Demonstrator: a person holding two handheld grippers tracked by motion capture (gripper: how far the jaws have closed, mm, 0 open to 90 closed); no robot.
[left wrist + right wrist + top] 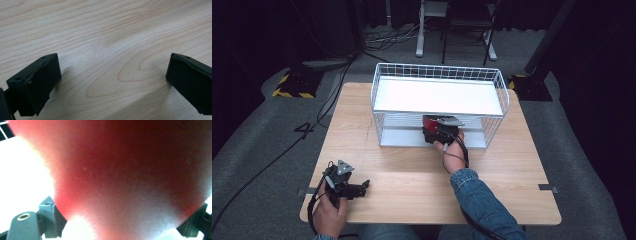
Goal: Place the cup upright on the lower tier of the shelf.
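Note:
A red object (430, 121) sits at the front opening of the lower level of a white wire rack (437, 67), under its white shelf (437, 96). My right gripper (435, 131) is shut on it, and the hand reaches in from the front. In the right gripper view the red object (120, 170) is blurred and very close between the jaws of the right gripper (125, 222). My left gripper (363, 186) rests low over the table's front left corner. In the left gripper view the left gripper (113, 72) is open over bare wood.
The wooden table (412, 175) carries the rack at its far middle. Cables (312, 125) trail over the grey floor at the left. A yellow-and-black striped base (294, 85) and stand legs (419, 47) lie beyond the table.

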